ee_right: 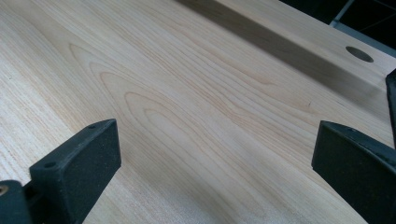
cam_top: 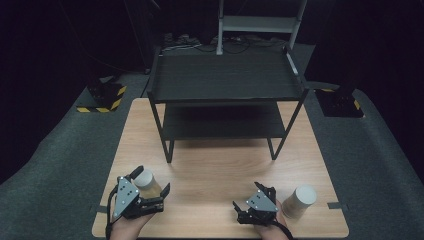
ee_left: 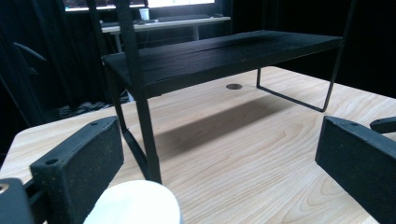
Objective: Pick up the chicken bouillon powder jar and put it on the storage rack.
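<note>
A pale paper cup (cam_top: 147, 183) stands upright near the table's front left. My left gripper (cam_top: 151, 181) is open, its two jaws either side of the cup without pressing on it. In the left gripper view the cup's white top (ee_left: 133, 205) sits low beside the left jaw, and the left gripper (ee_left: 219, 140) has its jaws wide apart. A second pale cup (cam_top: 300, 200) stands at the front right. My right gripper (cam_top: 251, 196) is just left of it, open over bare wood. Nothing lies between the jaws of the right gripper (ee_right: 215, 144).
A black two-level wire rack (cam_top: 225, 75) stands at the middle back of the wooden table (cam_top: 215, 165), with its lower shelf (cam_top: 220, 122) bare. One rack leg (ee_left: 144, 130) rises close ahead of the left gripper. A small round hole (ee_left: 234, 86) is in the tabletop.
</note>
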Action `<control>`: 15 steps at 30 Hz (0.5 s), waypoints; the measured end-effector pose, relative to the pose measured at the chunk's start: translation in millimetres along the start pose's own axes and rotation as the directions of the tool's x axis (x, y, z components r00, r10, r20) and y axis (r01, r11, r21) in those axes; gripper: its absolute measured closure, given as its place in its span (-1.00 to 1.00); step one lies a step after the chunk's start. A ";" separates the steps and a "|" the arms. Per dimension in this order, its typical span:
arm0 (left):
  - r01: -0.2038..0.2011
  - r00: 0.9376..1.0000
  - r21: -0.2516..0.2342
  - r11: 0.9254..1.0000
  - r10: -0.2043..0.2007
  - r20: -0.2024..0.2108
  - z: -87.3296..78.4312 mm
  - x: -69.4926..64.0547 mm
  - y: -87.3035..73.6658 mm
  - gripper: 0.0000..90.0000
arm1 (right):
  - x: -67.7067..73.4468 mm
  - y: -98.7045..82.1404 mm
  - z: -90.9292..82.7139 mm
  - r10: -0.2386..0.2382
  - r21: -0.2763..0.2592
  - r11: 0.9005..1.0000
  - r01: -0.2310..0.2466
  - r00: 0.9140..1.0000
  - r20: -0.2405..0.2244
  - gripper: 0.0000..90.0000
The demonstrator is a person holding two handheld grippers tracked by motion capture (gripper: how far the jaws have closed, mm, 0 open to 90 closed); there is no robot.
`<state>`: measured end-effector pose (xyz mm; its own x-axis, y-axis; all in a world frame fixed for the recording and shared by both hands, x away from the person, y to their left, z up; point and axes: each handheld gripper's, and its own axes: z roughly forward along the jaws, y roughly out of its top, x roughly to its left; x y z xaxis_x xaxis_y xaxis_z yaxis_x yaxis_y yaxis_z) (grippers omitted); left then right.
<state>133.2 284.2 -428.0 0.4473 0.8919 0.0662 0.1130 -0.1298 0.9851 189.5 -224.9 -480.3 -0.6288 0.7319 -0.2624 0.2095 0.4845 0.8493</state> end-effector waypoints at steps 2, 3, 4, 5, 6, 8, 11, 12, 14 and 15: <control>0.010 1.000 0.001 1.000 -0.010 -0.009 -1.2 2.2 -2.0 -0.98 | 0.0 0.1 0.1 0.000 0.000 1.000 0.000 1.000 0.000 -0.99; 0.012 1.000 0.004 1.000 -0.012 -0.012 -1.3 2.7 -2.6 -0.97 | 0.1 0.1 0.1 -0.001 0.001 1.000 0.001 1.000 0.000 -0.99; 0.009 1.000 0.008 1.000 -0.009 -0.015 -1.4 3.8 -3.0 -0.98 | 0.1 0.1 0.1 -0.001 0.001 1.000 0.001 1.000 0.000 -0.99; 0.014 1.000 0.010 1.000 -0.014 -0.019 -1.3 4.6 -4.3 -0.98 | 0.2 0.1 0.0 -0.001 0.001 1.000 0.001 1.000 0.000 -0.99; 0.015 1.000 0.016 1.000 -0.014 -0.025 -1.3 5.9 -5.5 -0.98 | 0.2 0.1 0.0 -0.001 0.000 1.000 0.001 1.000 0.000 -0.99; 0.023 0.999 0.019 1.000 -0.023 -0.033 -1.2 7.5 -7.5 -0.98 | 0.0 0.1 0.1 -0.002 0.000 1.000 0.002 1.000 -0.001 -0.99; 0.029 0.998 0.027 0.999 -0.028 -0.050 -1.1 9.5 -10.8 -0.98 | 0.1 0.4 0.2 -0.002 0.002 1.000 0.002 1.000 -0.001 -0.99; 0.032 0.998 0.030 0.999 -0.030 -0.056 -0.8 9.6 -11.8 -0.98 | 0.2 0.4 0.2 -0.002 0.002 1.000 0.002 1.000 0.000 -0.99; 0.035 0.997 0.036 0.999 -0.033 -0.065 -0.1 10.0 -13.5 -0.99 | 0.3 0.4 0.2 -0.003 0.002 1.000 0.003 1.000 -0.001 -0.99; 0.036 0.997 0.039 0.999 -0.033 -0.070 0.2 10.2 -14.5 -0.99 | 0.3 0.3 0.2 -0.003 0.002 1.000 0.003 1.000 -0.001 -0.99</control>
<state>136.4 295.1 -441.6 0.3804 0.9237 0.0445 0.1635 -0.1145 0.9799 189.5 -224.4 -480.1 -0.6300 0.7302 -0.2644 0.2091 0.4874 0.8478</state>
